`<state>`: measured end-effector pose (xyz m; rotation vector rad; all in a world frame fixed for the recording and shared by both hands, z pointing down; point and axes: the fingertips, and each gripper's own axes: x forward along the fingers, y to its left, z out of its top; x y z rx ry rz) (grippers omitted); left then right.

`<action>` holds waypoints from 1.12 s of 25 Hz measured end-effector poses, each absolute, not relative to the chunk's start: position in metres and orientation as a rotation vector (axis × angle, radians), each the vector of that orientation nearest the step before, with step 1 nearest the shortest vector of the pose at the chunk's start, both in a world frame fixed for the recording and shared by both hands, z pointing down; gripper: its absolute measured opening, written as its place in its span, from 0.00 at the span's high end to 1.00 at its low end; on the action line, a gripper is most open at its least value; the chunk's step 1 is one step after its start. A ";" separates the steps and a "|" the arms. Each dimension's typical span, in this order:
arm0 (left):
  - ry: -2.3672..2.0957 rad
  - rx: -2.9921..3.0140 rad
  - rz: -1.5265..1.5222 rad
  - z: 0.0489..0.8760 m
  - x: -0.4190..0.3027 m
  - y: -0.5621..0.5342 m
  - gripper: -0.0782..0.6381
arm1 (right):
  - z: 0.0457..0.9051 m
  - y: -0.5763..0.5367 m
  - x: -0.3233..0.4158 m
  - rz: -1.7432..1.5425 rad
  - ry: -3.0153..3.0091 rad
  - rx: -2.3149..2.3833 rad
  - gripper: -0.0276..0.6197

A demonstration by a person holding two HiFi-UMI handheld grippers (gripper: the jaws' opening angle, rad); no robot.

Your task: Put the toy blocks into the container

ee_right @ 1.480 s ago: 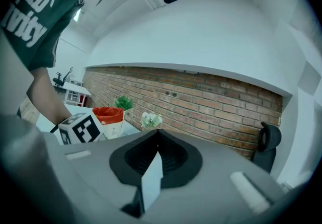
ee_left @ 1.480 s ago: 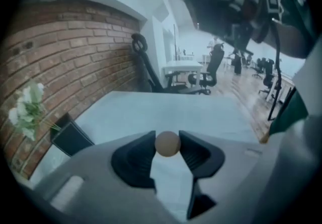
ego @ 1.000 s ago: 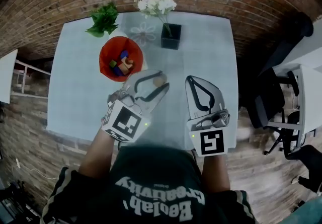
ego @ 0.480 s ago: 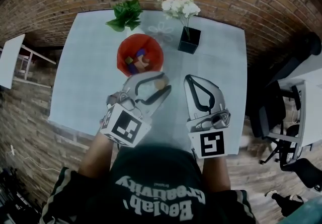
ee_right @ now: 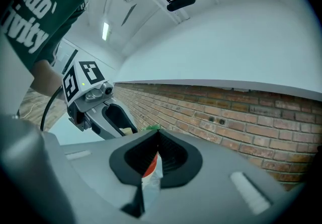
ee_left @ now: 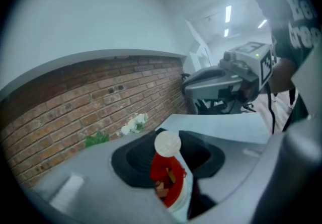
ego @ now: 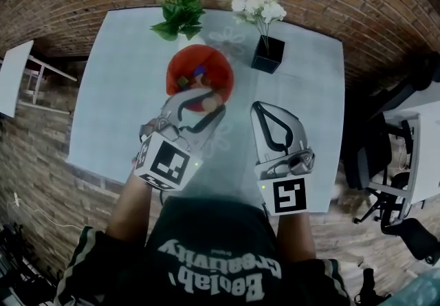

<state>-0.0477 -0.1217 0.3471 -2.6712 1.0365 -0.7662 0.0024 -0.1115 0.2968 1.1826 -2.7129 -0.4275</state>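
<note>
Now shifted from the middle of the pale desk (ego: pixel 117 105) to above the red round plastic container (ego: pixel 172 81) near its far edge: left gripper (ego: pixel 214 102) pinching a pale round wooden block (ee_left: pixel 167 143), seemingly ready to drop. Right gripper (ego: pixel 258 108) pressed together, empty.

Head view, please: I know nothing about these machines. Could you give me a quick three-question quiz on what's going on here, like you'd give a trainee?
1. What does the left tool hold? A) a flower B) a pale round block C) nothing
2. True or false: the right tool holds a red block.
3. Fill in: the red container has several ___ inside.

Key: 1 B. 2 False: its jaws are together with nothing between them. 3 blocks.
</note>
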 end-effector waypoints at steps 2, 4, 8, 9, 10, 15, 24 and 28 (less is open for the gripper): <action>1.077 -2.663 -0.805 0.356 -0.062 -0.132 0.69 | 0.301 -0.115 -0.002 -0.418 -2.703 1.170 0.95; 1.107 -2.651 -0.851 0.366 -0.074 -0.140 0.69 | 0.305 -0.118 -0.005 -0.414 -2.692 1.162 0.95; 1.128 -2.659 -0.877 0.378 -0.083 -0.150 0.69 | 0.309 -0.125 -0.005 -0.407 -2.678 1.172 0.95; 1.128 -2.661 -0.877 0.379 -0.083 -0.152 0.69 | 0.310 -0.126 -0.005 -0.402 -2.673 1.175 0.95; 1.128 -2.661 -0.877 0.380 -0.084 -0.153 0.69 | 0.311 -0.127 -0.004 -0.396 -2.669 1.179 0.95; 1.116 -2.663 -0.886 0.385 -0.085 -0.158 0.65 | 0.315 -0.130 -0.005 -0.379 -2.659 1.188 0.95; 1.115 -2.665 -0.908 0.389 -0.087 -0.159 0.58 | 0.315 -0.131 -0.003 -0.379 -2.656 1.198 0.95; 1.124 -2.666 -0.900 0.388 -0.087 -0.158 0.59 | 0.315 -0.128 -0.004 -0.378 -2.659 1.201 0.95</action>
